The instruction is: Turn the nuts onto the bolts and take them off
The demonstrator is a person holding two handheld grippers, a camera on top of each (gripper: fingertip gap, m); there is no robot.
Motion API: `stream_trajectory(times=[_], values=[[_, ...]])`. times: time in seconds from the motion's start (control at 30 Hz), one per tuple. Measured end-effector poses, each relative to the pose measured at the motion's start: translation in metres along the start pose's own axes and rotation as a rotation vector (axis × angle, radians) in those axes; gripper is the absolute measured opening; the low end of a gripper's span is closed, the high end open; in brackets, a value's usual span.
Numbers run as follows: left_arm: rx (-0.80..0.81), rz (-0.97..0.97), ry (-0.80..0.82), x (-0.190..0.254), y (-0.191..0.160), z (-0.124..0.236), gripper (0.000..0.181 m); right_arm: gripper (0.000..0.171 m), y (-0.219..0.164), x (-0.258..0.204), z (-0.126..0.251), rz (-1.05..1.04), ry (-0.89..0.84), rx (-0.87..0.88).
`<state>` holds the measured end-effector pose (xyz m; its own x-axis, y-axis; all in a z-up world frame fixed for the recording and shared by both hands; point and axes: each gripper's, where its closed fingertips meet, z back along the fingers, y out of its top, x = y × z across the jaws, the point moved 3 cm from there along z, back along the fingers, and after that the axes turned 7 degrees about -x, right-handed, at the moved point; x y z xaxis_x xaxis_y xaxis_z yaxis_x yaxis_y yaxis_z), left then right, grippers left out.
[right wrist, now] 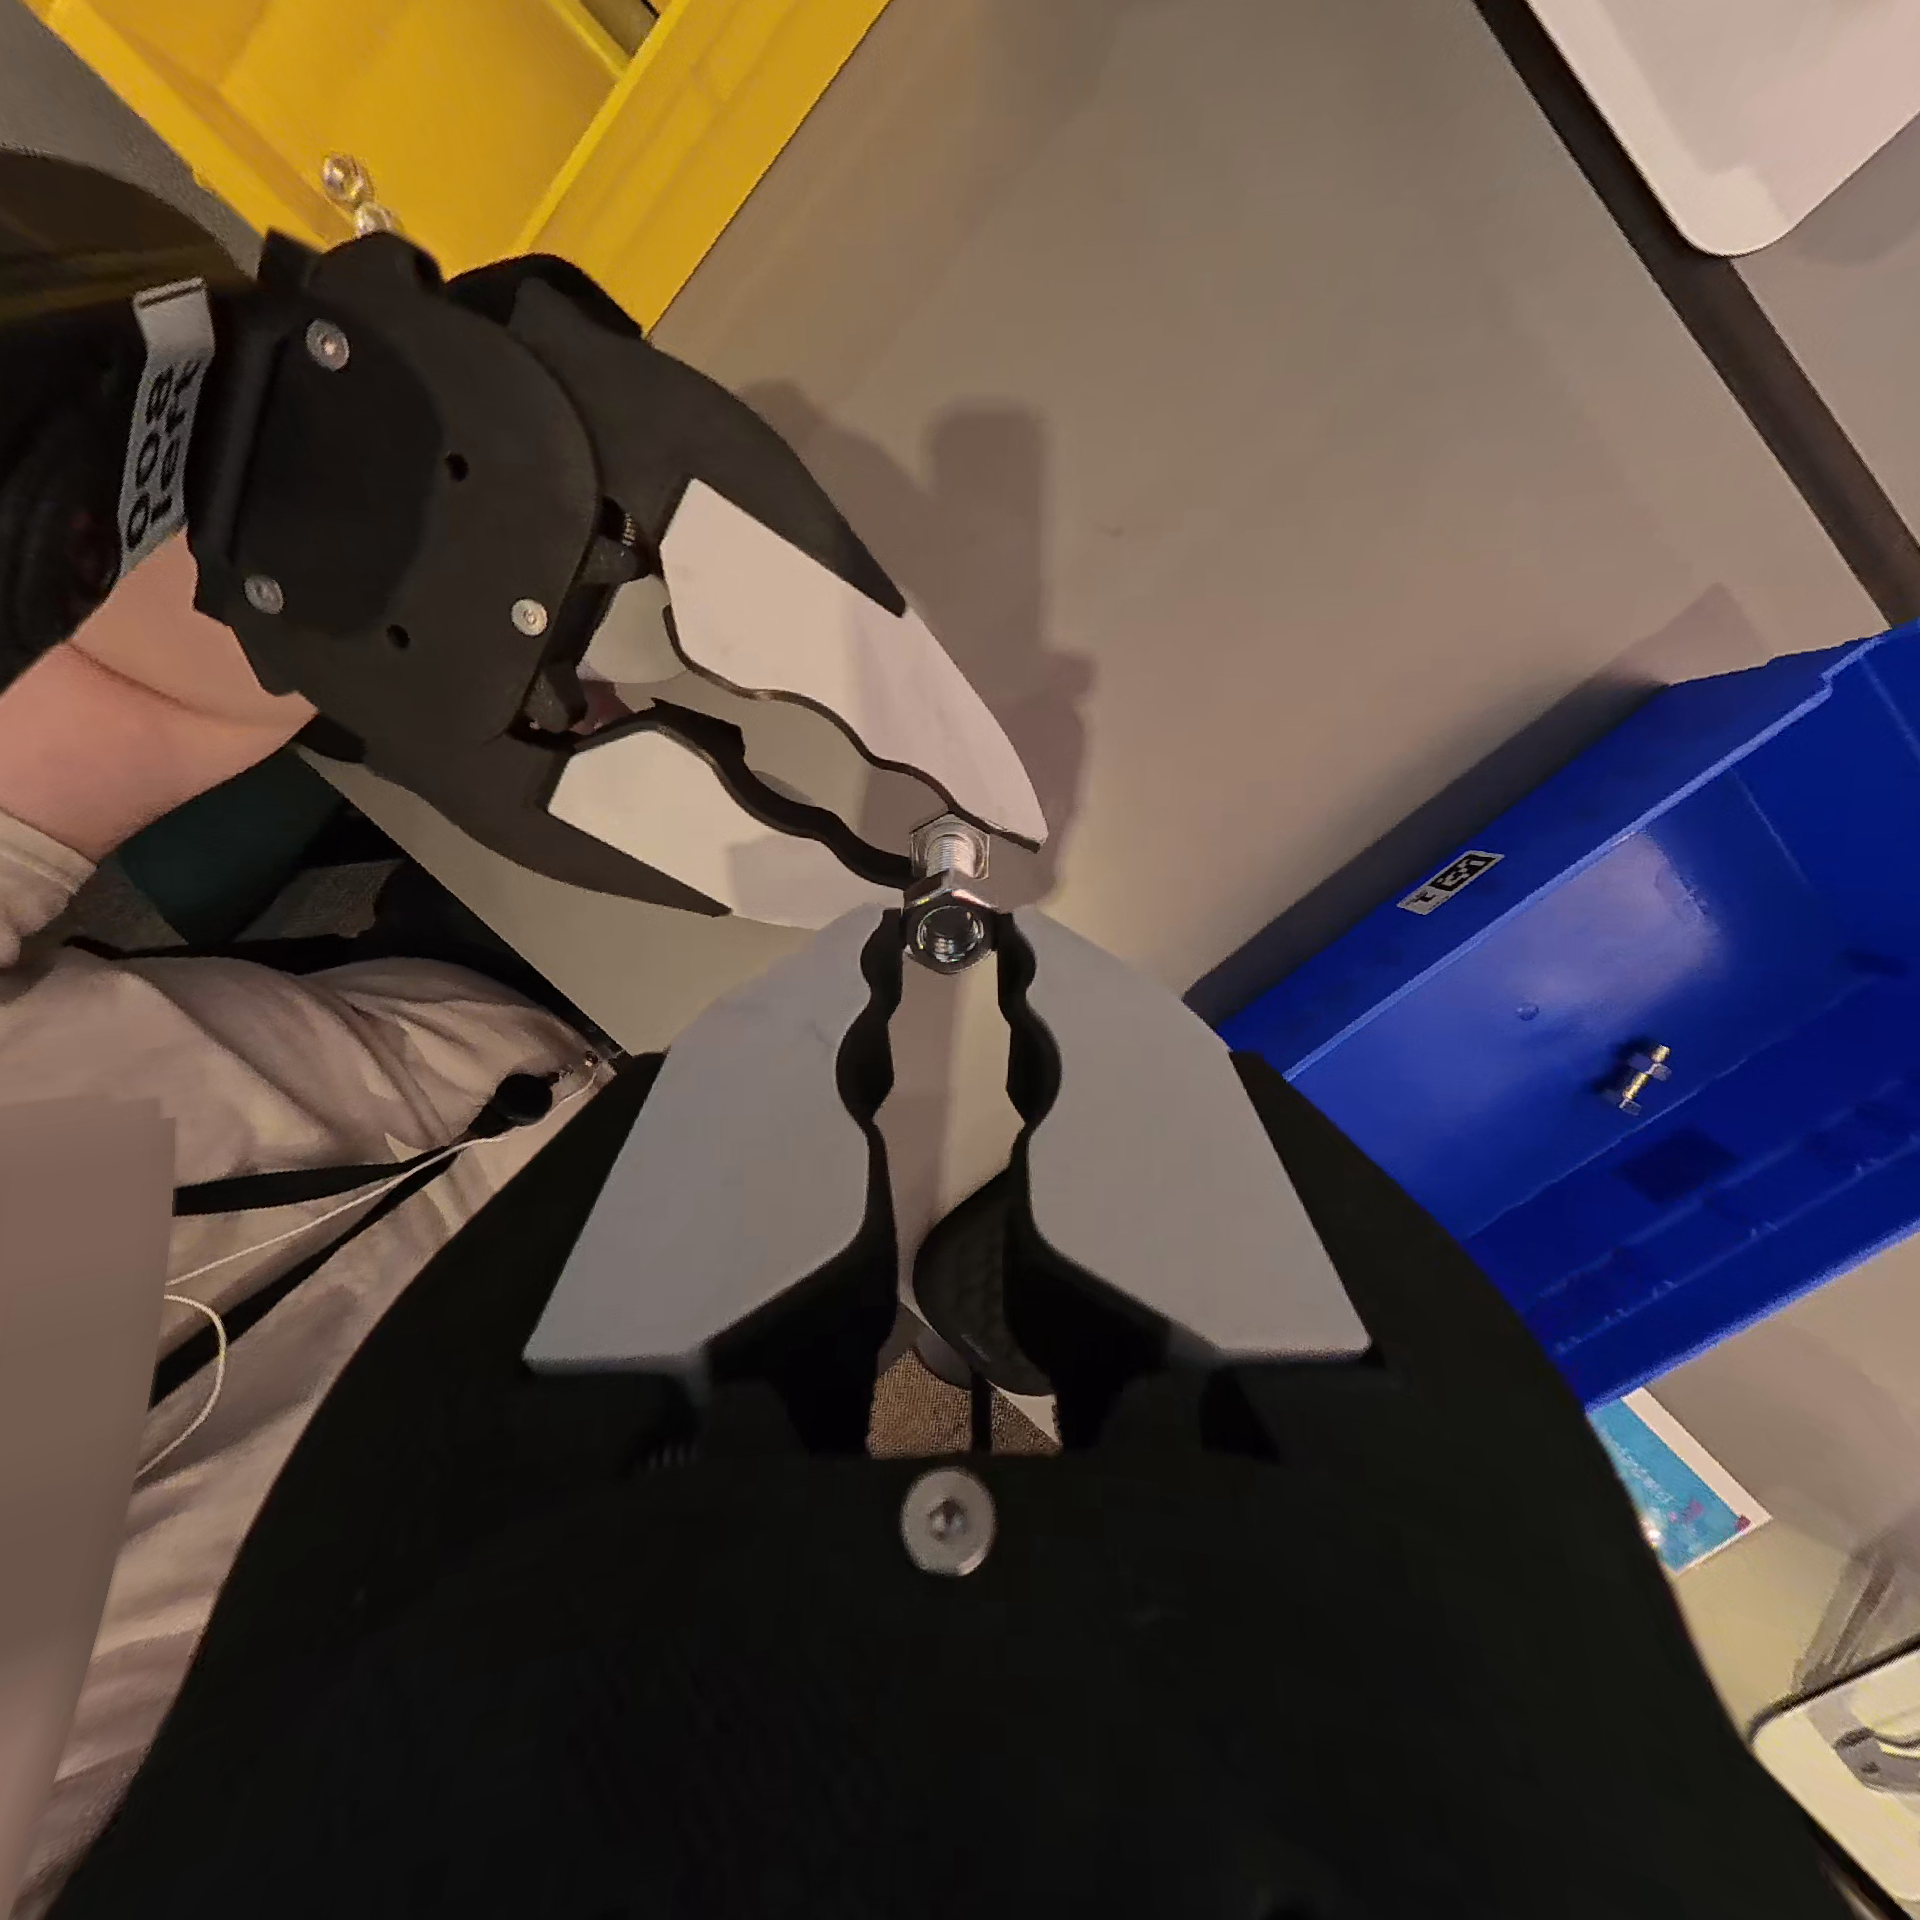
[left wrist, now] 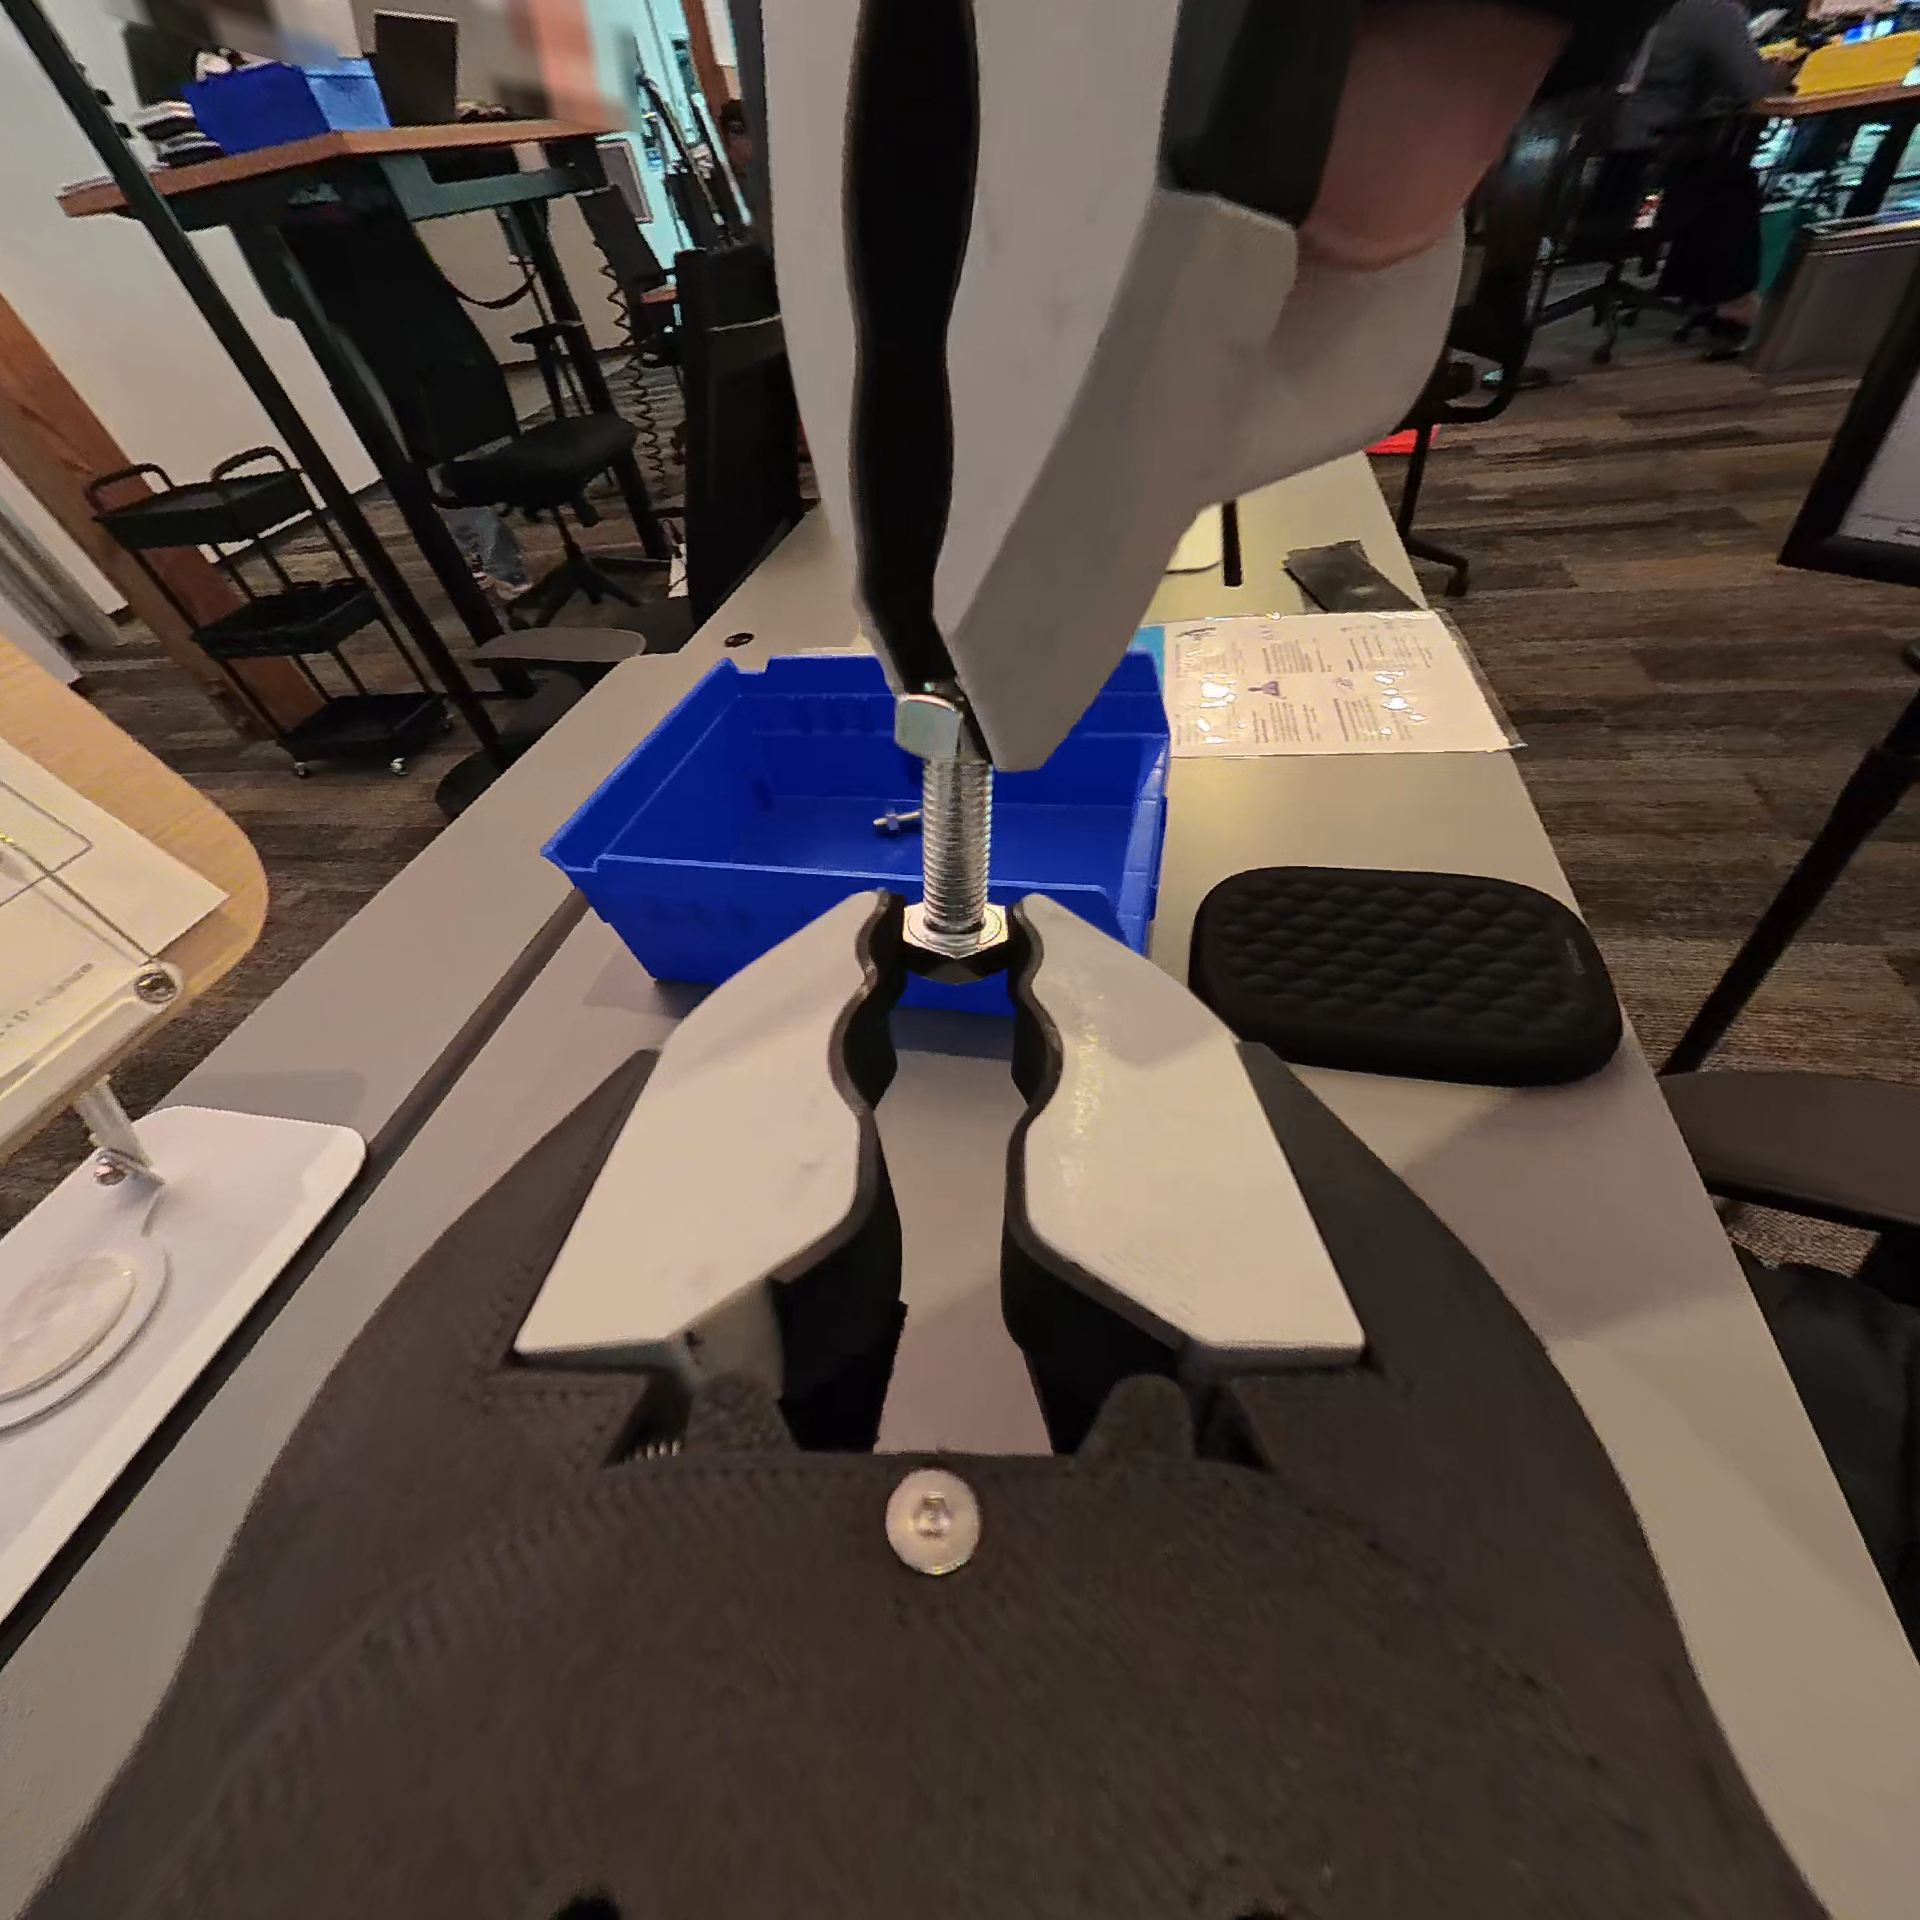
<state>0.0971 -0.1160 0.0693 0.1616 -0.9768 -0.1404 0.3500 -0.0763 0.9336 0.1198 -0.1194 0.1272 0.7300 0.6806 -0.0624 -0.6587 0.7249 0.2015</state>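
A steel bolt point(left wrist: 956, 831) stands upright in the air over the grey table point(left wrist: 436, 997), between my two grippers. My left gripper point(left wrist: 951, 920) is shut on a hex nut point(left wrist: 948, 940) that sits on the lower end of the bolt's thread. My right gripper point(left wrist: 940, 717) comes down from above and is shut on the bolt's head point(left wrist: 925, 722). In the right wrist view my right gripper point(right wrist: 945, 925) pinches the head point(right wrist: 943, 932), and the left gripper point(right wrist: 956, 847) comes in from the upper left and holds the nut point(right wrist: 951, 844) just beyond it.
A blue bin point(left wrist: 675, 894) point(right wrist: 1558, 1039) behind the grippers holds another small bolt with a nut point(left wrist: 896, 821) point(right wrist: 1636, 1075). A yellow bin point(right wrist: 436, 94) holds loose nuts point(right wrist: 348, 182). A black padded rest point(left wrist: 1403, 971) and a laminated sheet point(left wrist: 1330, 681) lie to the right. About 4 cm separates my left fingertips from my right. The black padded rest point(left wrist: 1403, 971) is about equally far from each gripper, around 30 cm.
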Motion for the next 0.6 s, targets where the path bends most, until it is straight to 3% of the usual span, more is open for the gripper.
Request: stream_trajectory(times=[0.6], values=[[0.051, 0.035, 0.058, -0.008, 0.009, 0.012, 0.019, 0.019, 0.015, -0.005, 0.011, -0.035, 0.001, -0.001]])
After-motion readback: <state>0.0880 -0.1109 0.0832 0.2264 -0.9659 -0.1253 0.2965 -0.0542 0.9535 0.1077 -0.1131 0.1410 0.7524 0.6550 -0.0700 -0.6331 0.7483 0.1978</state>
